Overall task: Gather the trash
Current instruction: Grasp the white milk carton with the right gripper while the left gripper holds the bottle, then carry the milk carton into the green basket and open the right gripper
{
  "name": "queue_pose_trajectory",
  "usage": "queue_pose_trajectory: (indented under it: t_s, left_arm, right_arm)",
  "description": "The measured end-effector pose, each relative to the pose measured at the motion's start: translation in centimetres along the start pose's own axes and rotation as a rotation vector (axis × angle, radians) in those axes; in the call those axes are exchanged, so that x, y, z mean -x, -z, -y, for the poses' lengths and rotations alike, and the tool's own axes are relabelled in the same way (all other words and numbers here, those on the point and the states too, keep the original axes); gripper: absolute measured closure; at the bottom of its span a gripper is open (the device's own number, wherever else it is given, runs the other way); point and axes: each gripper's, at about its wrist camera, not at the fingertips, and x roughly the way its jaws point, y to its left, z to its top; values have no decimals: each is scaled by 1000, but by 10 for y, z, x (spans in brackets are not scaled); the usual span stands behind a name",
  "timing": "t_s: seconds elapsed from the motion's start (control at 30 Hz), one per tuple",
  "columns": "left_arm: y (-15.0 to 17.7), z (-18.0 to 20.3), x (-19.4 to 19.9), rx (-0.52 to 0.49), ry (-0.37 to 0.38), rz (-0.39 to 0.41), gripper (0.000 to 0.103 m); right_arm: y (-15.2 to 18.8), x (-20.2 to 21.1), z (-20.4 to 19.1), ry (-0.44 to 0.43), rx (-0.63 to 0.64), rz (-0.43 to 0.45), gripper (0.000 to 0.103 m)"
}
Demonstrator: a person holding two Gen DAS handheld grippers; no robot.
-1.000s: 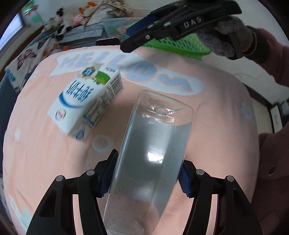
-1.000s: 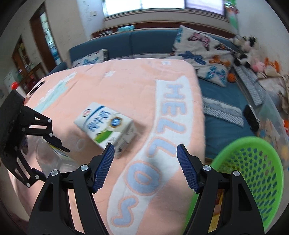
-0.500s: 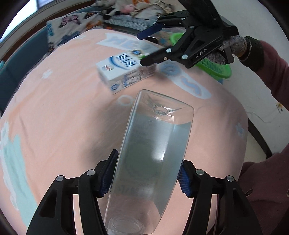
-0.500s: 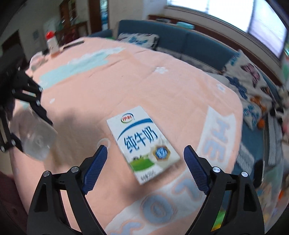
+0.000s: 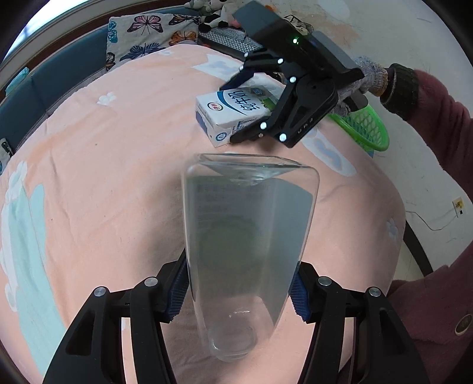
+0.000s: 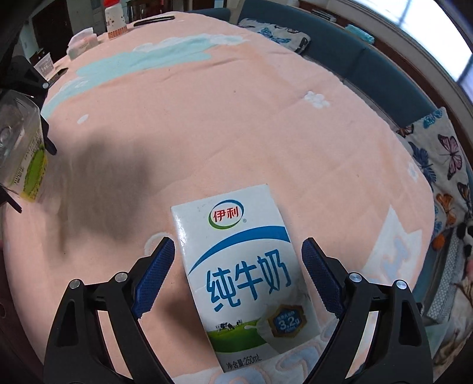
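Observation:
A clear empty plastic bottle (image 5: pixel 248 224) points base-first away from me, and my left gripper (image 5: pixel 239 295) is shut on its sides near the neck, above the pink blanket (image 5: pixel 103 183). The same bottle (image 6: pixel 17 138) shows at the left edge of the right wrist view. A white and blue milk carton (image 6: pixel 236 251) lies flat on the blanket. My right gripper (image 6: pixel 238 277) straddles the carton; its jaws are closing, with a narrow gap still showing at each blue pad. In the left wrist view the right gripper (image 5: pixel 227 115) hangs over the carton (image 5: pixel 233 109).
A green mesh basket (image 5: pixel 366 130) sits past the blanket's far right edge, behind a gloved hand (image 5: pixel 369 76). A blue sofa with butterfly cushions (image 6: pixel 443 165) borders the blanket. A red-capped white bottle (image 6: pixel 115 20) and a tissue pack (image 6: pixel 82 41) stand at the far corner.
The right gripper swung in over the carton, rolled and came down until its jaws straddle it. The left gripper, still holding the bottle, shifted and rolled.

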Motion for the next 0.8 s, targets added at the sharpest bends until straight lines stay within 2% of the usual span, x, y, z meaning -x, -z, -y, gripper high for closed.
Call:
queue_pose_trajectory:
  t_s: [0.03,0.07,0.2,0.47,0.63,0.8]
  left_arm:
    - [0,0,-1,4,0,2,47]
    - [0,1,-2,7,1,3,47]
    - [-3,0,-4,29,2,12,47]
    - [-14,19,8,9,15,59,47]
    - [-30,38,18,-15,21,116,47]
    - [-46,59,19,-39,26,151,47]
  right_arm:
    - [1,-1,-1,-2,-7,-4,28]
    - [3,-1,-2,22,-14,-7,28]
    - [11,9,4,30,-93,15,32]
    - [35,51,-2,83,-258,101,33]
    - [60,85,-8,133,-381,182,33]
    - [94,113,-7,192,-501,215,33]
